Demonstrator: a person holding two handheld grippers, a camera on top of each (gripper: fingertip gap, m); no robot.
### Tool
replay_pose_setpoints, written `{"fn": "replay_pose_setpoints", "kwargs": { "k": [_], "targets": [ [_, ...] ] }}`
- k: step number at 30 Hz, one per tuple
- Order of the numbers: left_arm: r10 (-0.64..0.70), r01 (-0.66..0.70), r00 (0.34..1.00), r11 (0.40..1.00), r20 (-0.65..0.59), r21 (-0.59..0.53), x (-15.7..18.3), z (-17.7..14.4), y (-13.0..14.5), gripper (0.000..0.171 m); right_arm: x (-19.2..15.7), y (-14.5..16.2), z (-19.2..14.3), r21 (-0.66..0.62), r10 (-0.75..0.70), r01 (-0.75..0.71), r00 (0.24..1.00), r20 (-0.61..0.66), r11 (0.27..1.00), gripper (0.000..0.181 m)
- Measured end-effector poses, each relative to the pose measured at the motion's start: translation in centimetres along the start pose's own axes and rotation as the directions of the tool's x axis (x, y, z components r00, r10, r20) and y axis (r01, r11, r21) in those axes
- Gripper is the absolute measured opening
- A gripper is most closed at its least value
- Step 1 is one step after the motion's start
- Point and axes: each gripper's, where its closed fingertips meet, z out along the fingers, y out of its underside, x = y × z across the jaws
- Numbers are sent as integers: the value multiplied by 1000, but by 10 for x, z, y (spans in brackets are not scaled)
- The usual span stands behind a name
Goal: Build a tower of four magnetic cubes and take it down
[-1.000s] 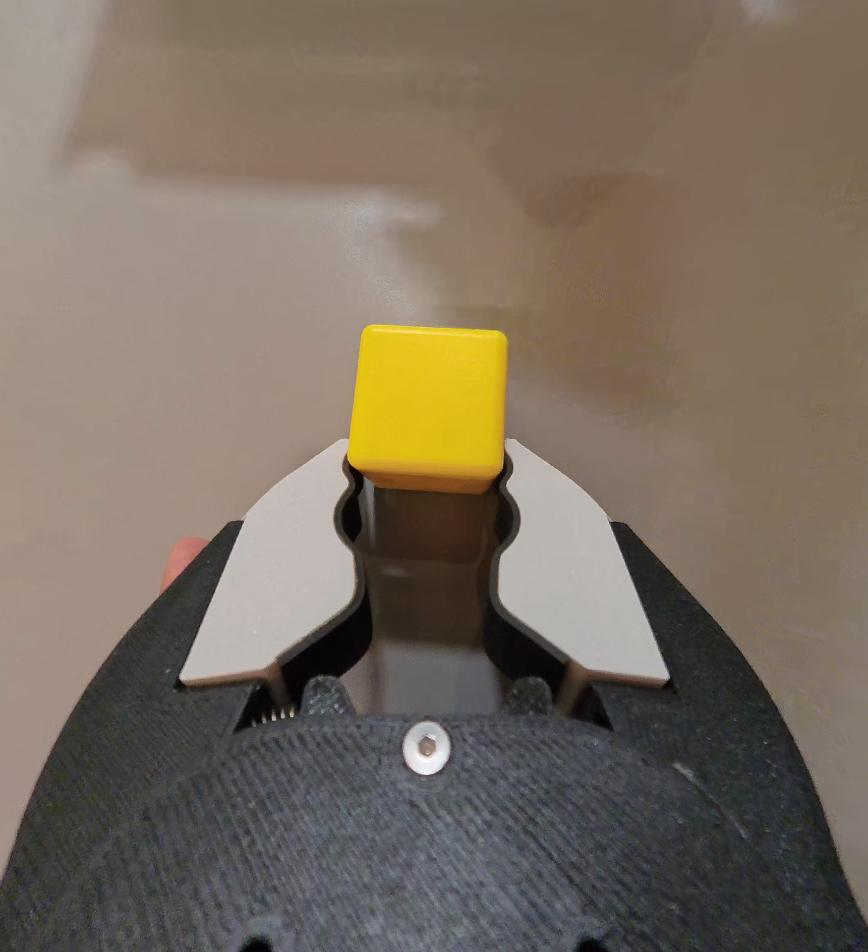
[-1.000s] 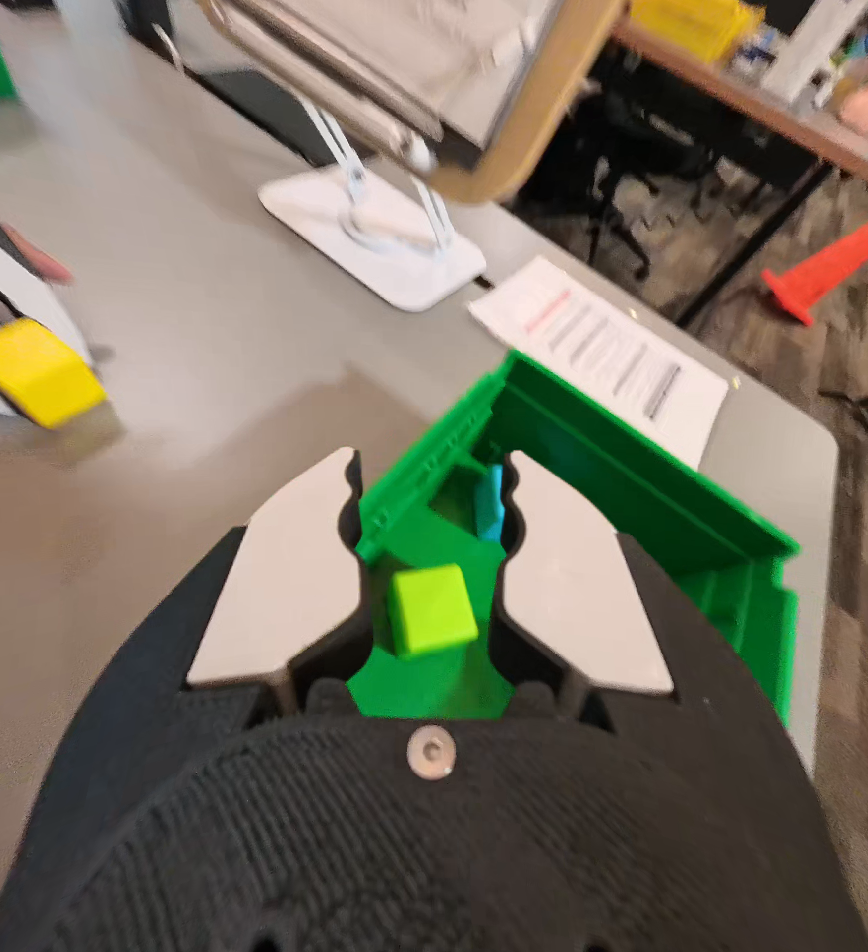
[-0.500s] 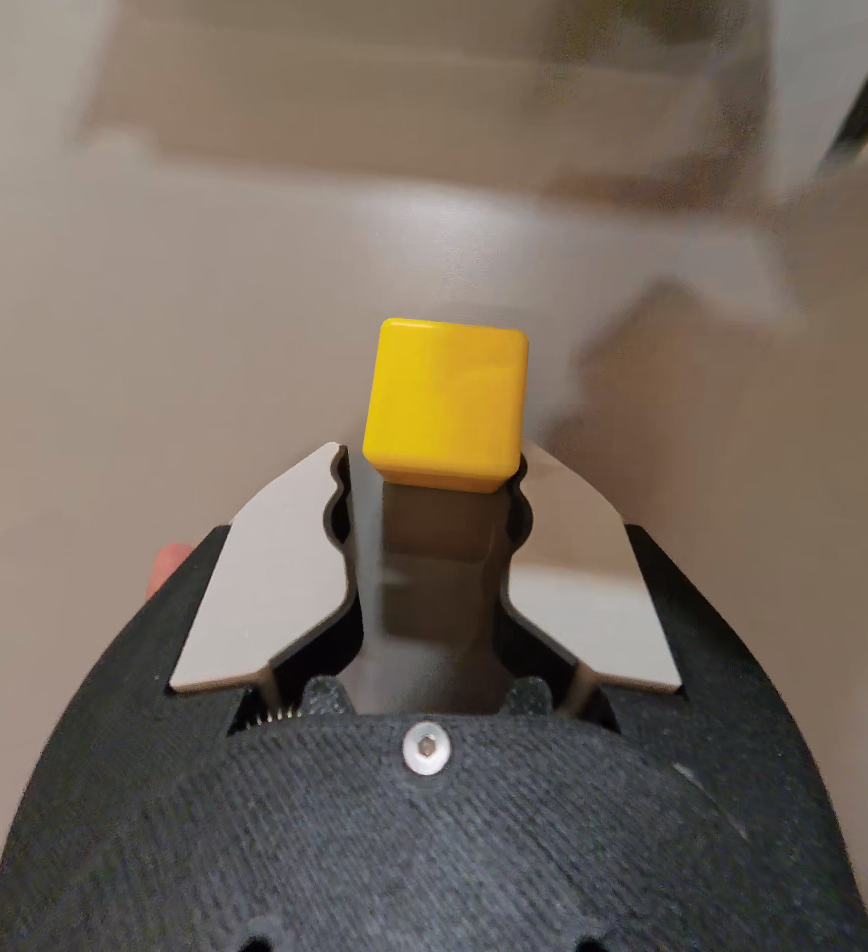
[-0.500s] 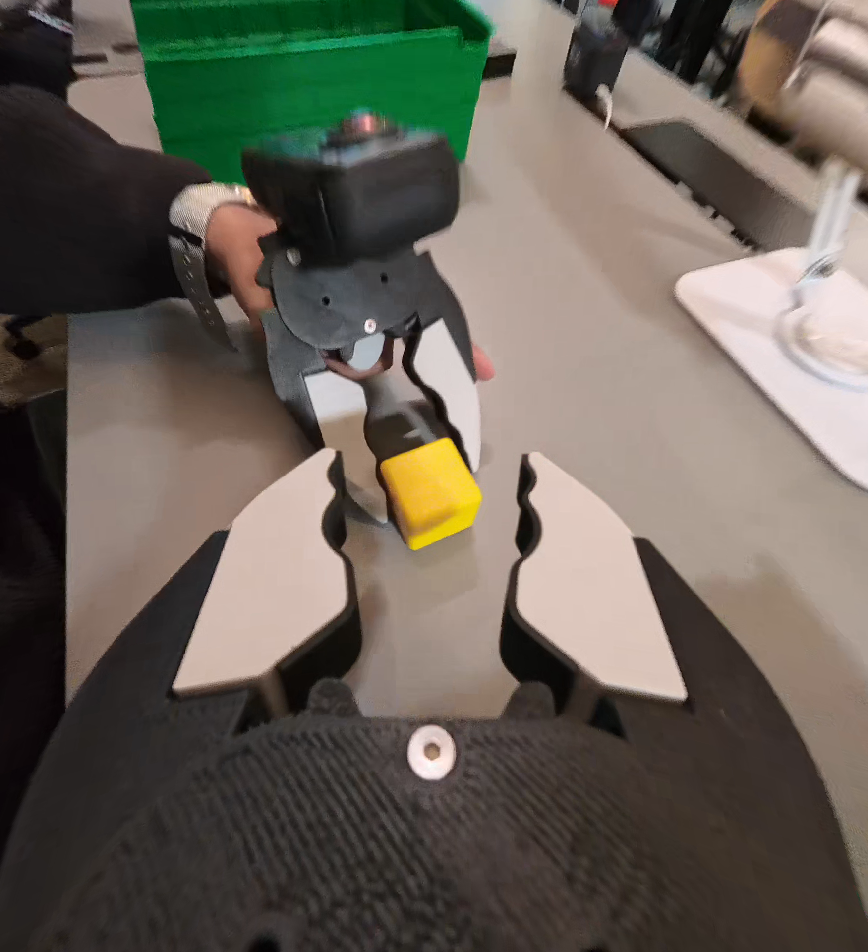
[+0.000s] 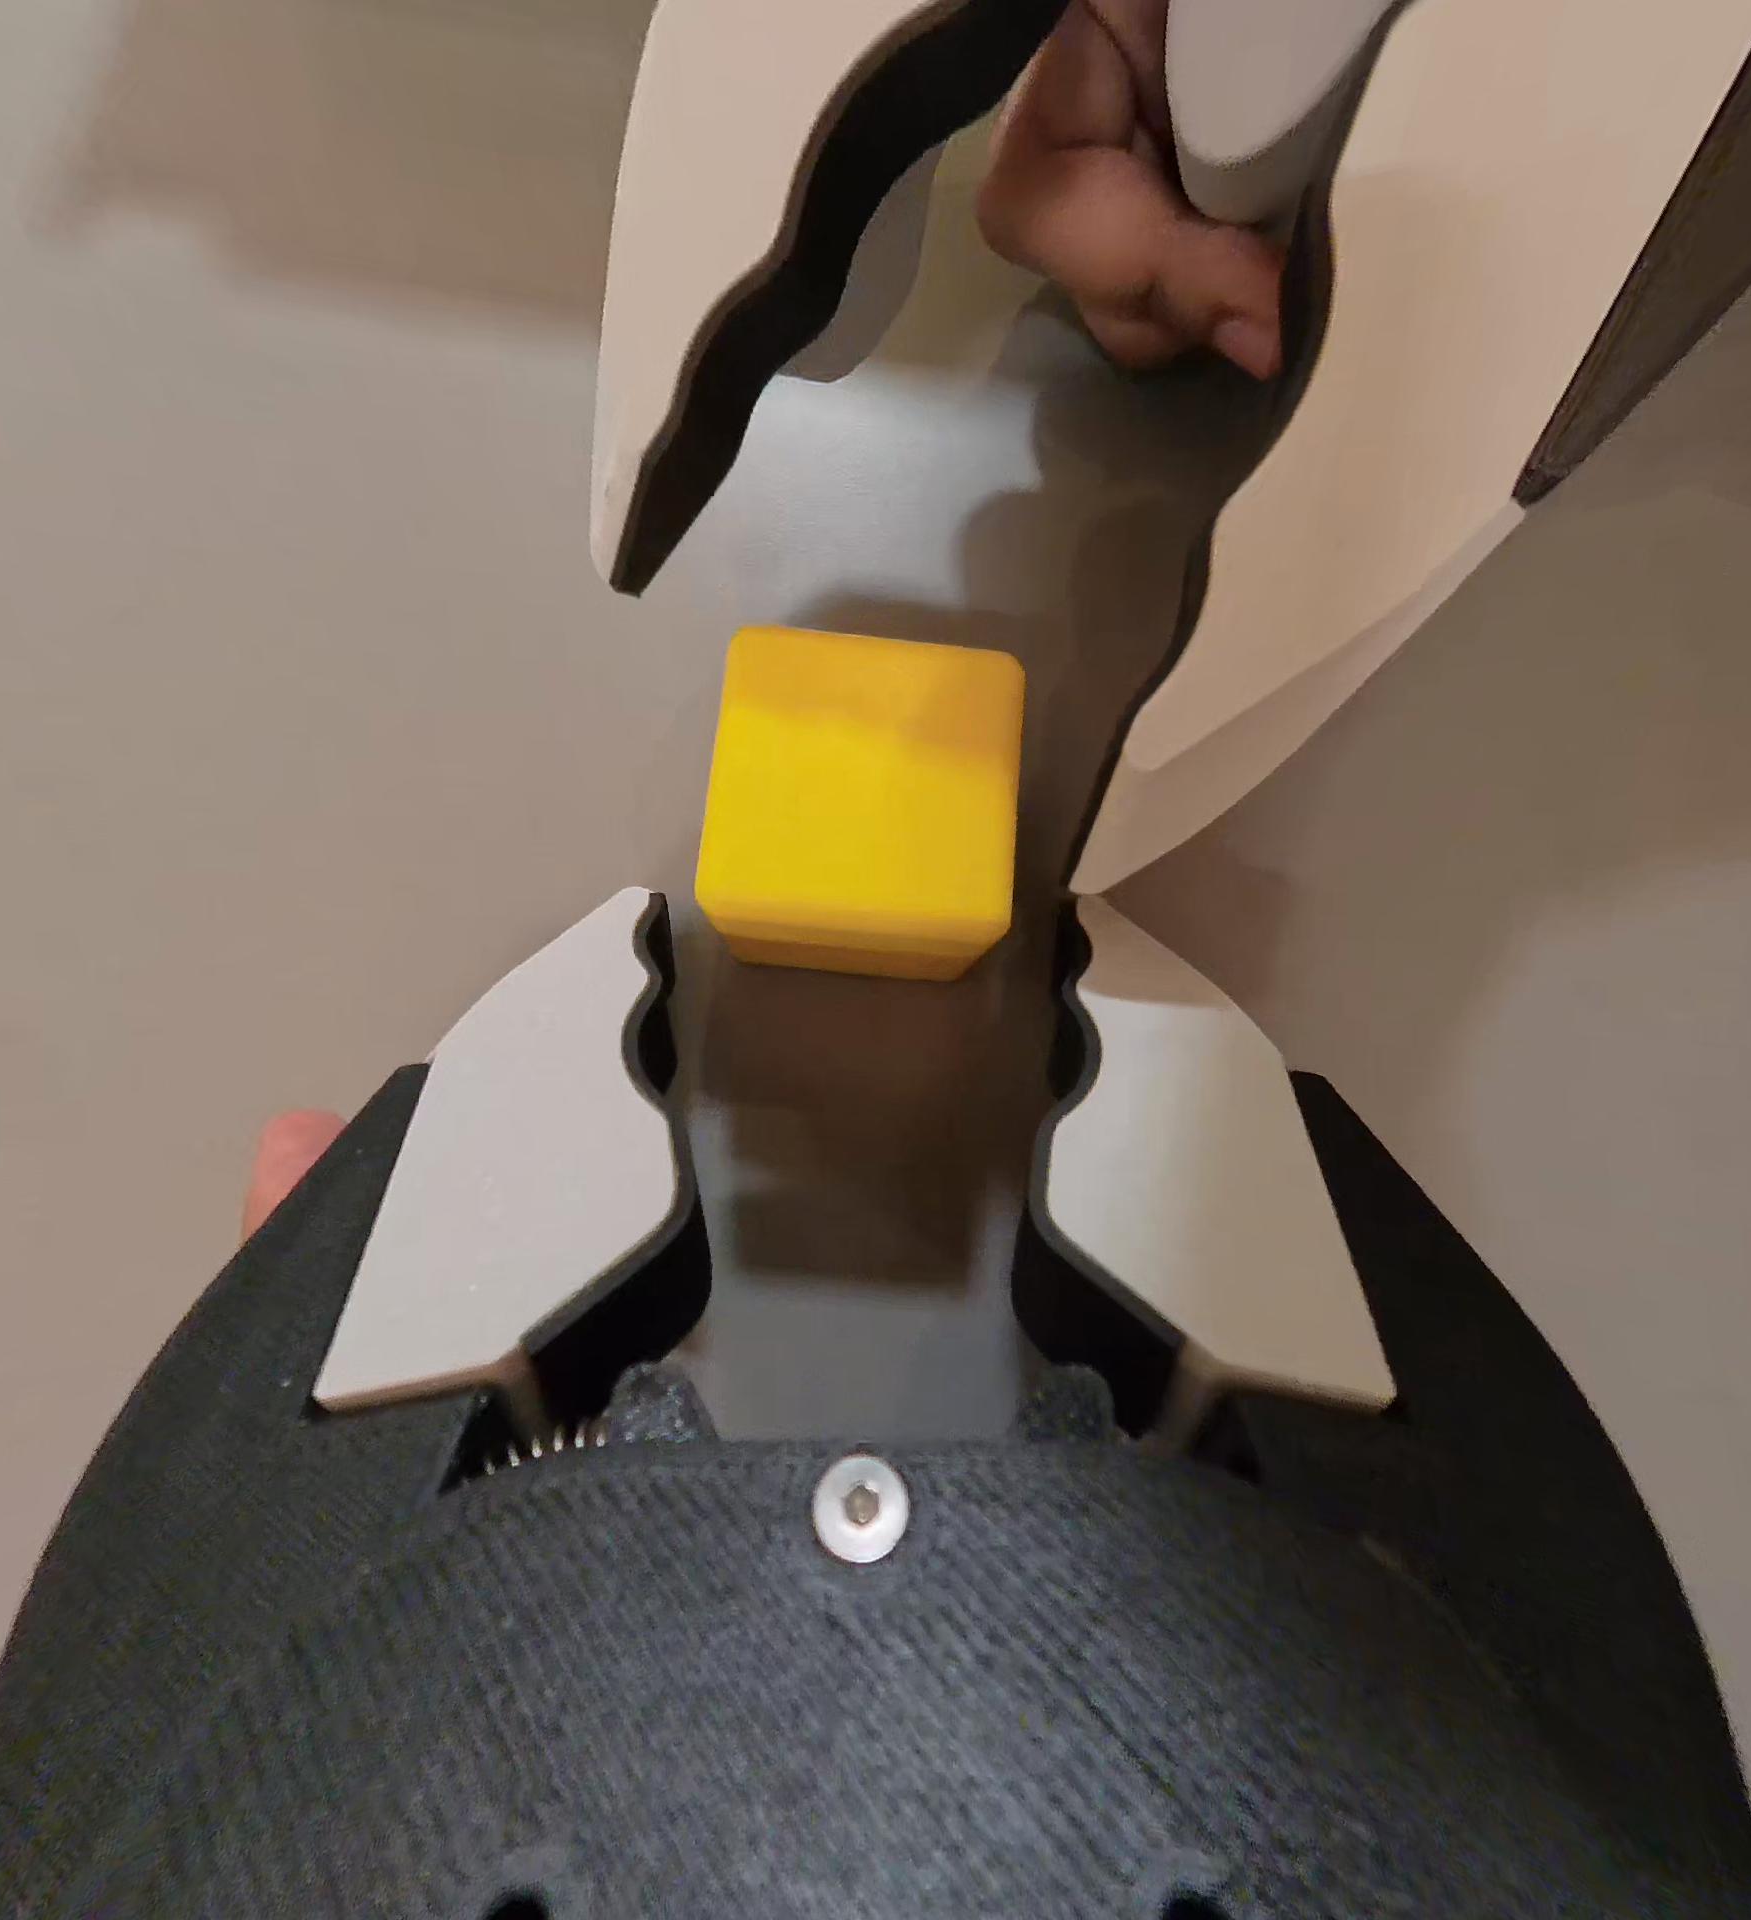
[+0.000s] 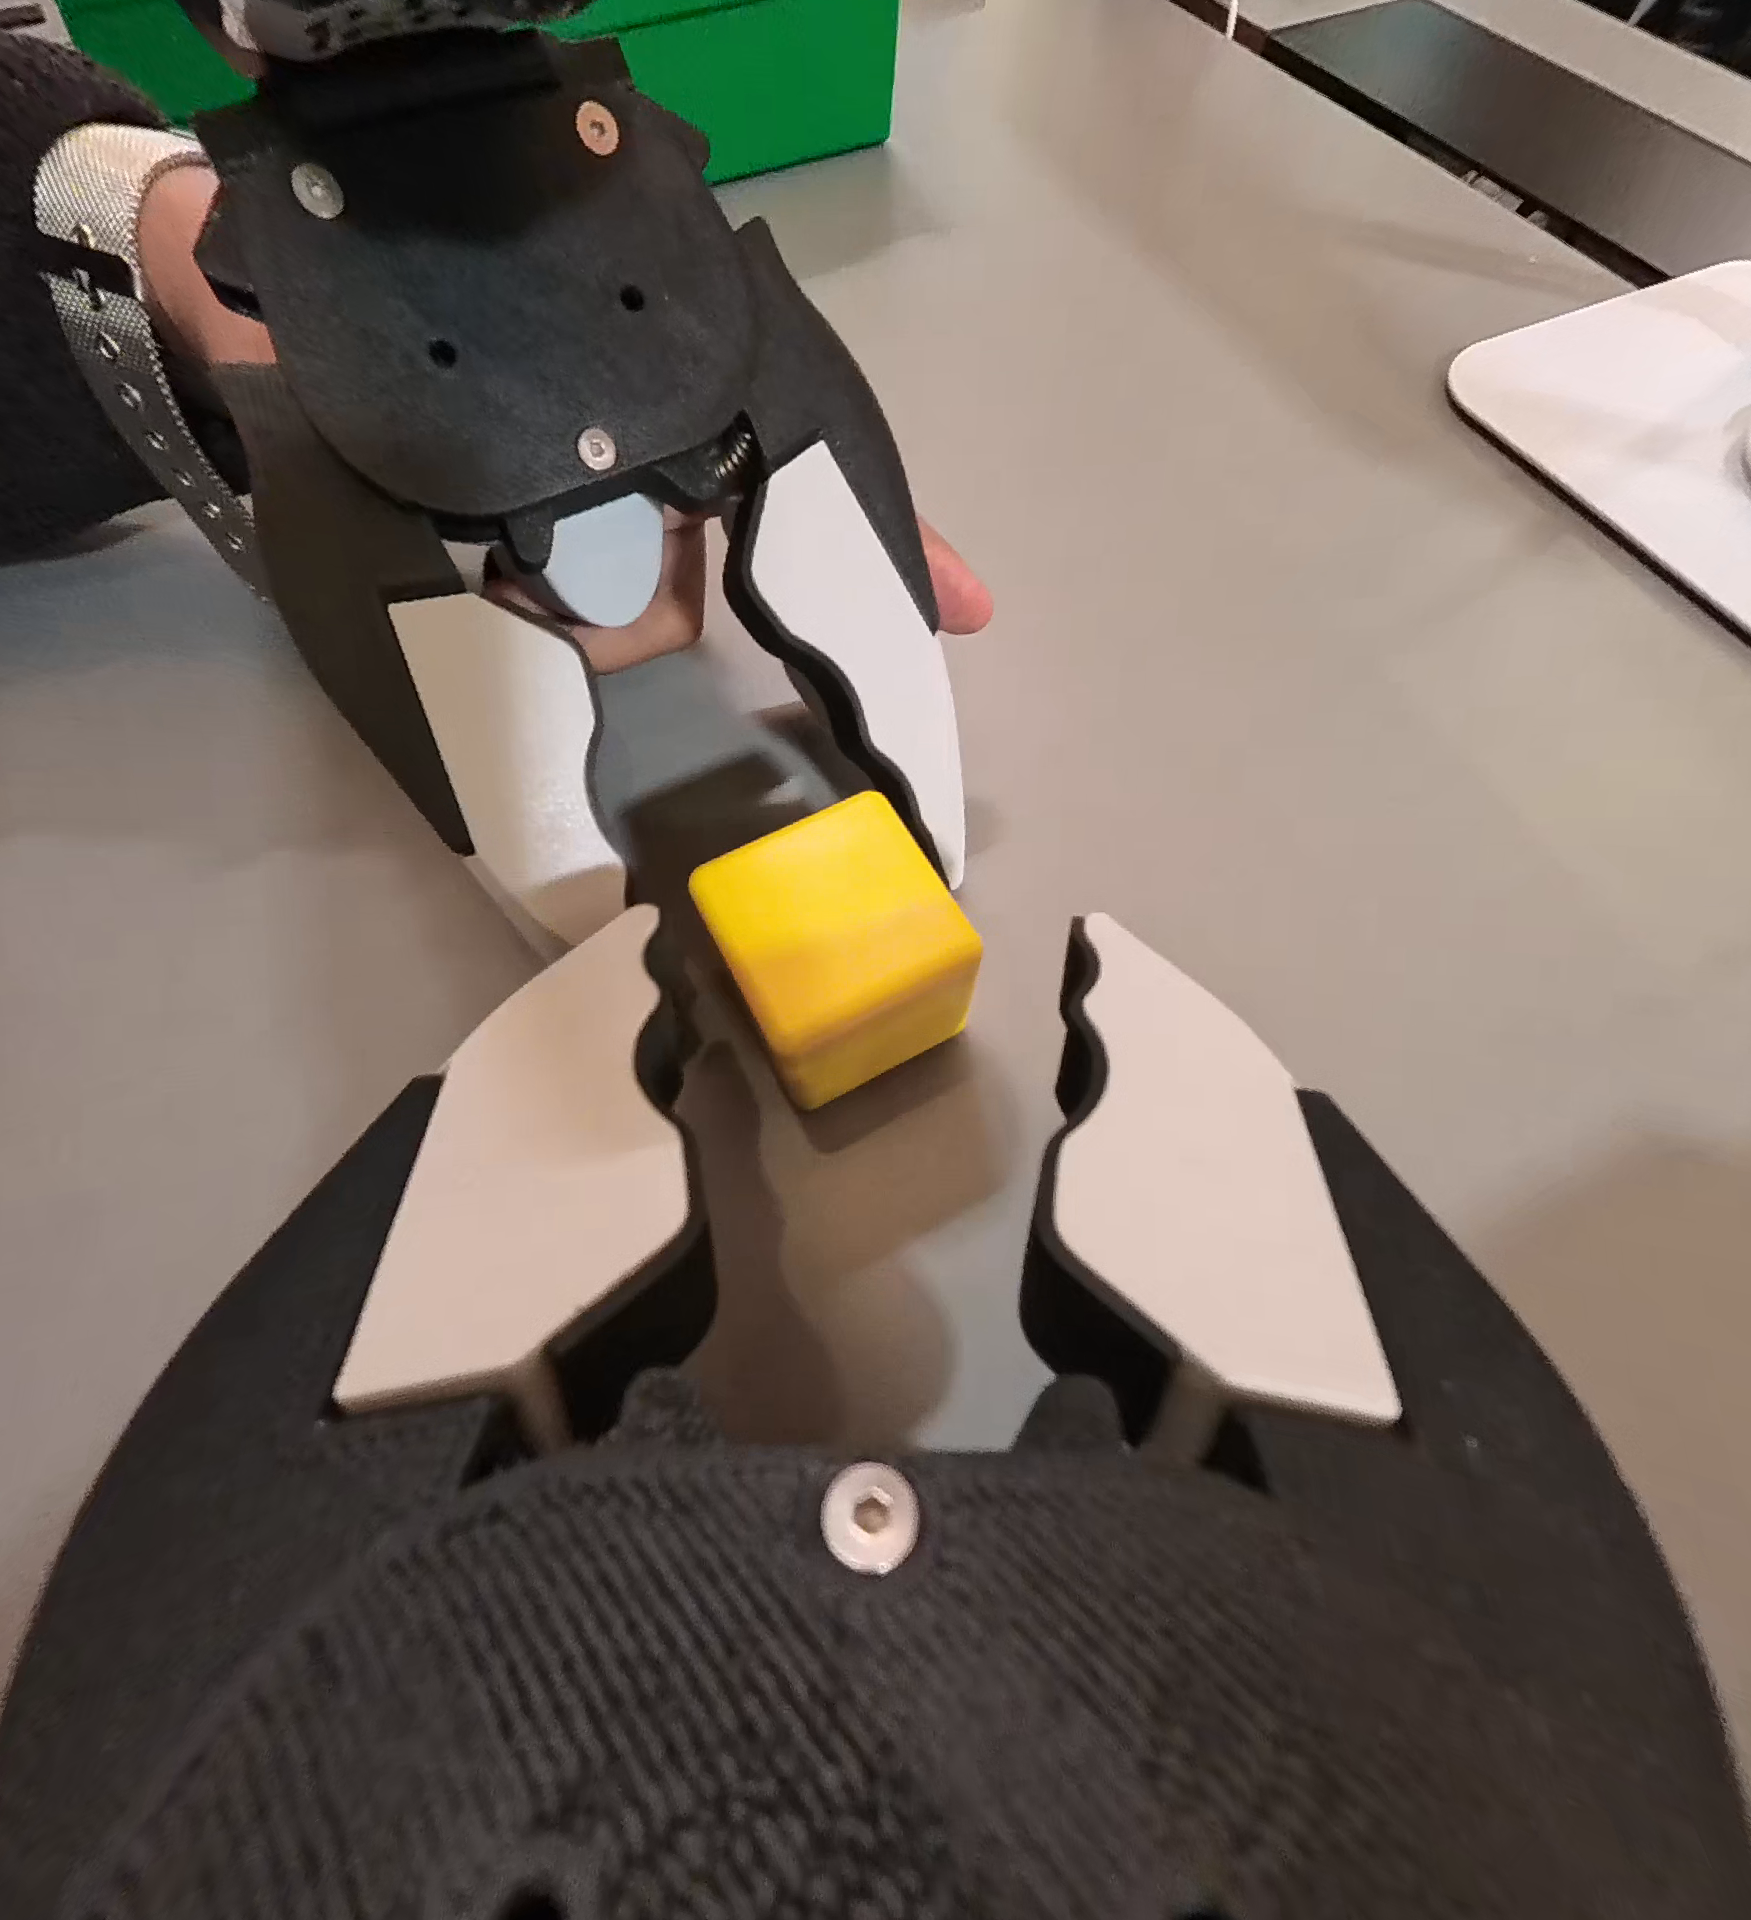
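left gripper: wide apart, holds nothing | right gripper: wide apart, holds nothing | yellow block sits between them on the table

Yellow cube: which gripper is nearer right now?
Too close to call. The yellow cube lies on the table between the open left gripper and open right gripper, just ahead of both sets of fingertips; neither grips it.

Green bin behind; white stand base at right.
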Motion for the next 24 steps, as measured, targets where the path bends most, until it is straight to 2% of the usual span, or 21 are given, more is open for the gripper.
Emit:
{"fn": "replay_pose_setpoints", "kwargs": {
  "k": [10,18,24],
  "targets": [
    [21,-21,1000,1000,12,-9,1,1,1,73,-6,6,6,-51,-52,52,999,8,997,71],
    [18,-18,1000,1000,10,-9,1,1,1,73,-4,9,9,-83,-31,32,999,16,996,68],
    [6,-6,1000,1000,0,-4,1,0,1,72,-3,0,1,3,20,-20,998,59,1000,69]
  ]
}}
